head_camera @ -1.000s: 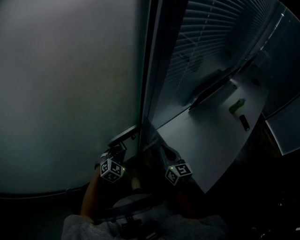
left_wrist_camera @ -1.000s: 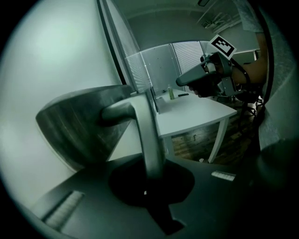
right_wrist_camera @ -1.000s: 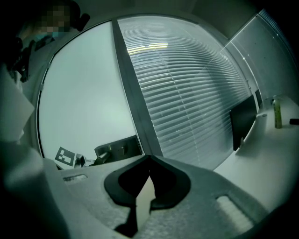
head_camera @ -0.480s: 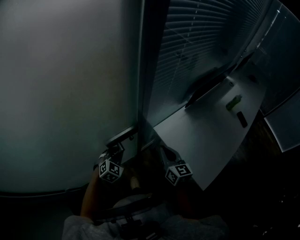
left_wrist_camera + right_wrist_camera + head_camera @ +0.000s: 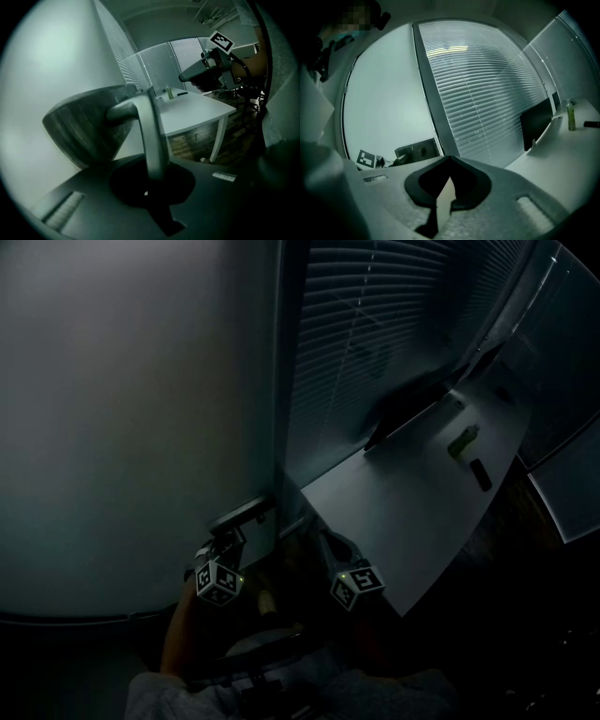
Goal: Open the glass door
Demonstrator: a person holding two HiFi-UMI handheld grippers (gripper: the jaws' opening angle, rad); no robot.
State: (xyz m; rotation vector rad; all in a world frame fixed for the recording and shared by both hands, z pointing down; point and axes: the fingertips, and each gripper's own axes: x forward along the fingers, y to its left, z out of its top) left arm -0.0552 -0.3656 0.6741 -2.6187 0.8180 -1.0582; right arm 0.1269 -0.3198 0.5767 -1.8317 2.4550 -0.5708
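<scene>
The glass door (image 5: pixel 131 409) is a frosted, pale grey pane. It stands upright and fills the head view from 9 to 12 o'clock. Its dark frame edge (image 5: pixel 286 381) runs vertically at centre. Its metal lever handle (image 5: pixel 242 515) juts out beside that edge, toward 6 o'clock, clamped in the left tongs (image 5: pixel 228 540).

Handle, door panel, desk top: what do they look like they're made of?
Handle: metal, likely brushed steel; grey satin sheen, soft highlight along the lever.
Door panel: frosted glass, probably; even milky glow, nothing seen through.
Desk top: matte white laminate, perhaps; flat, no grain.
Dim light leaves all three uncertain.
</scene>
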